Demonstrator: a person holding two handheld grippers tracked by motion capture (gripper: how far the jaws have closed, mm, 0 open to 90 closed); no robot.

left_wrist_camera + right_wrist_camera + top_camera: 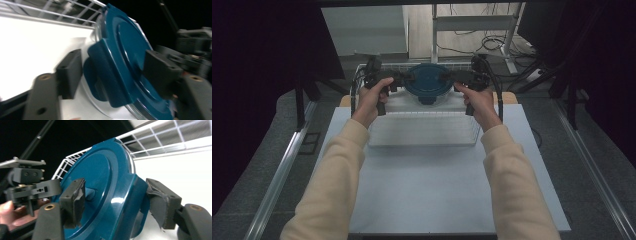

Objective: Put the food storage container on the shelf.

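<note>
A round clear container with a dark blue lid [427, 82] is over the back of a white wire basket [422, 144]. My left gripper [404, 78] holds its left edge and my right gripper [447, 76] its right edge. In the left gripper view the lid [125, 50] stands edge-on, and the left gripper [115, 72] has its jaws closed over a lid latch tab. The right gripper view shows the lid [100, 170] with the right gripper [117, 202] pinching the opposite latch tab, one pad on the lid's top.
The basket rests at the far end of a white table top [437, 190]. Its wire walls [50, 12] [162, 135] rise close behind the container. Dark curtains flank the table, and a metal frame with cables [492, 40] stands beyond it.
</note>
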